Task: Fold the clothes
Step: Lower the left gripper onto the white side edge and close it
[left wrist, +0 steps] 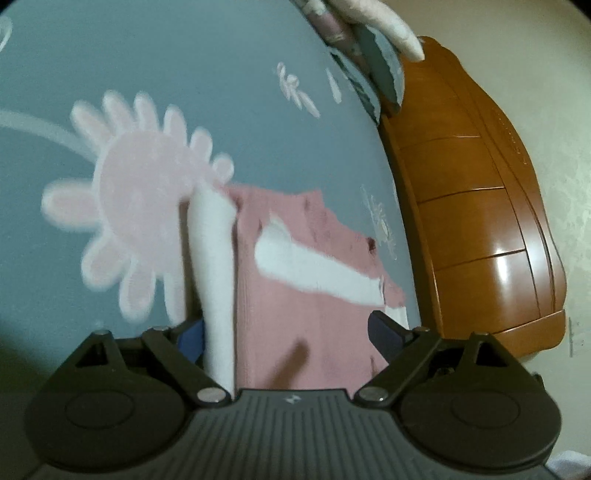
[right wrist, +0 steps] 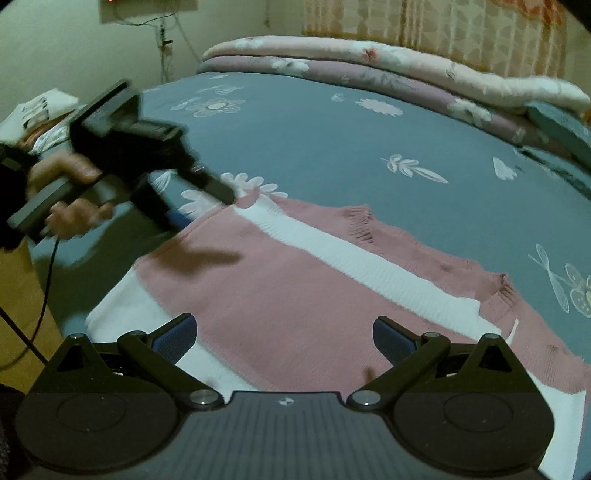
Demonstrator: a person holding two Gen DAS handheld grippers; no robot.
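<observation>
Ribbed pink-and-white knit sweater (right wrist: 295,280) spread flat on blue floral bedsheet (right wrist: 332,140), near wooden footboard (left wrist: 480,206). Left gripper (left wrist: 286,332) and right gripper (right wrist: 284,336) spread wide over sweater, gripping nothing. Bare sheet beyond sweater.

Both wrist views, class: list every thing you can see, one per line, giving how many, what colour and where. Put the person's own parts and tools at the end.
sweater: one, pink with white bands, spread flat on the bed.
bed sheet: one, blue-grey with pale flower prints, covers the bed.
folded quilts: a stack, pink and mauve floral, at the bed's far edge.
headboard: one, glossy orange-brown wood, at the bed's end.
curtain: one, beige patterned, behind the quilts.
hand: one, grips the left tool's handle.
left gripper: one, black with blue pads, jaws open over the sweater's edge.
right gripper: one, black with blue pads, jaws open above the sweater.
</observation>
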